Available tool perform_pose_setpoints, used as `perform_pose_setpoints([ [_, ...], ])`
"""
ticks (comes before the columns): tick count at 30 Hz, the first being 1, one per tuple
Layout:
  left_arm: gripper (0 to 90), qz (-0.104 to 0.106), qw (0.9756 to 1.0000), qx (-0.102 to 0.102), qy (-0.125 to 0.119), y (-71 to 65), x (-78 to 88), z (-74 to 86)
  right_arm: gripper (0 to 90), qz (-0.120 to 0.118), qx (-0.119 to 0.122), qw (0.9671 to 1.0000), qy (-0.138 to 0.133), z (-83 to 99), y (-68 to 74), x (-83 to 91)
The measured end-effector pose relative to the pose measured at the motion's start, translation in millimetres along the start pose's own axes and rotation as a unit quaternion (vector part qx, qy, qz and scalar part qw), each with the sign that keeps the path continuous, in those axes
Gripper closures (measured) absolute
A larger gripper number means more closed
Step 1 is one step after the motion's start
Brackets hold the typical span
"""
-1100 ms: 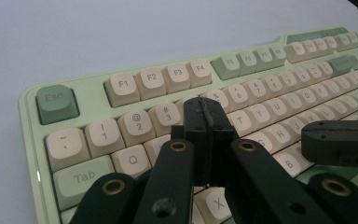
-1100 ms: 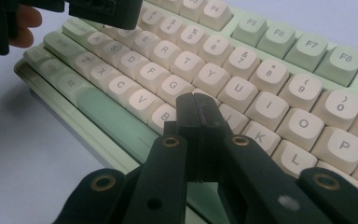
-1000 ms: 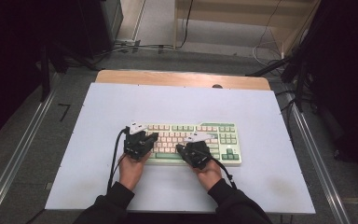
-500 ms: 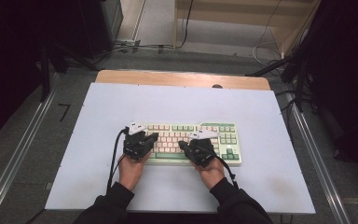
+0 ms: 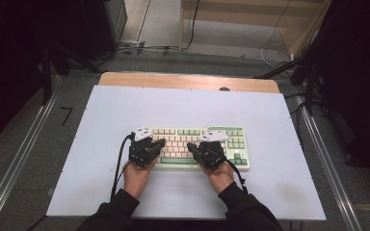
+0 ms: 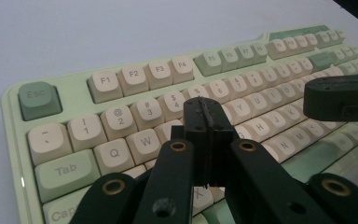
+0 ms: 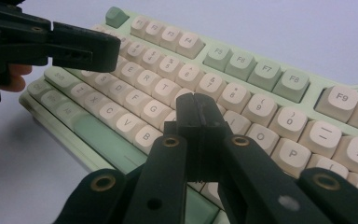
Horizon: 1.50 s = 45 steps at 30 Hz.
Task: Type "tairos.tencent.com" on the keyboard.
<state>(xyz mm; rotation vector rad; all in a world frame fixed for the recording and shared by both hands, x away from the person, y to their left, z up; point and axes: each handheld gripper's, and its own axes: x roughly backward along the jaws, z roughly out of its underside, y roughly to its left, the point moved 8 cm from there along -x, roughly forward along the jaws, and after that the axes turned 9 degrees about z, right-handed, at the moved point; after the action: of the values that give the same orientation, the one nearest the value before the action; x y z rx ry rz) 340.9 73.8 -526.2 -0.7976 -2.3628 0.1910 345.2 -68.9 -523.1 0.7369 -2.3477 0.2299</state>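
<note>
A pale green keyboard (image 5: pixel 231 137) with cream and green keys lies on the white table top. My left gripper (image 5: pixel 160 143) is shut, its tips over the left part of the letter keys; in the left gripper view its closed jaws (image 6: pixel 207 112) hover around the E and R keys of the keyboard (image 6: pixel 121 79). My right gripper (image 5: pixel 191 145) is shut too, its tips over the middle keys; in the right gripper view its jaws (image 7: pixel 196 107) stand near the H key of the keyboard (image 7: pixel 261 70). Nothing is held. Whether either tip touches a key I cannot tell.
The white board (image 5: pixel 125 106) rests on a wooden table (image 5: pixel 173 79) with its far edge showing. Metal rails (image 5: pixel 24 154) run along both sides. Cables (image 5: pixel 139 47) lie on the floor beyond. Both forearms enter from the bottom edge.
The right hand has shifted slightly over the keys; the left hand stays where it was. Both grippers remain shut.
</note>
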Motion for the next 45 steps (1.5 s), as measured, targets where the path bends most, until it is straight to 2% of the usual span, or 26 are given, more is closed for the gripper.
perform_pose_setpoints([
  [15,90.0,0.010,0.9997,-0.004,0.023,-11.0,-4.1,12.9,87.8,0.002,-0.002,1.0000,0.000,-0.2,-1.1,0.7],
  [29,90.0,0.004,0.9994,-0.009,0.034,-13.0,-6.0,19.7,87.8,0.002,-0.004,1.0000,-0.001,-0.8,-2.2,1.6],
  [32,90.0,0.000,0.9989,-0.016,0.044,-14.4,-7.3,22.4,87.7,0.002,-0.004,1.0000,-0.001,-0.7,-1.9,1.7],
  [36,90.0,0.001,0.9989,-0.018,0.044,-15.3,-6.8,22.8,87.8,0.001,-0.005,1.0000,-0.001,-0.8,-2.4,2.1],
  [45,90.0,0.007,0.9997,-0.009,0.020,-13.4,-2.1,14.1,87.8,0.000,-0.005,1.0000,-0.002,-1.0,-2.2,2.5],
])
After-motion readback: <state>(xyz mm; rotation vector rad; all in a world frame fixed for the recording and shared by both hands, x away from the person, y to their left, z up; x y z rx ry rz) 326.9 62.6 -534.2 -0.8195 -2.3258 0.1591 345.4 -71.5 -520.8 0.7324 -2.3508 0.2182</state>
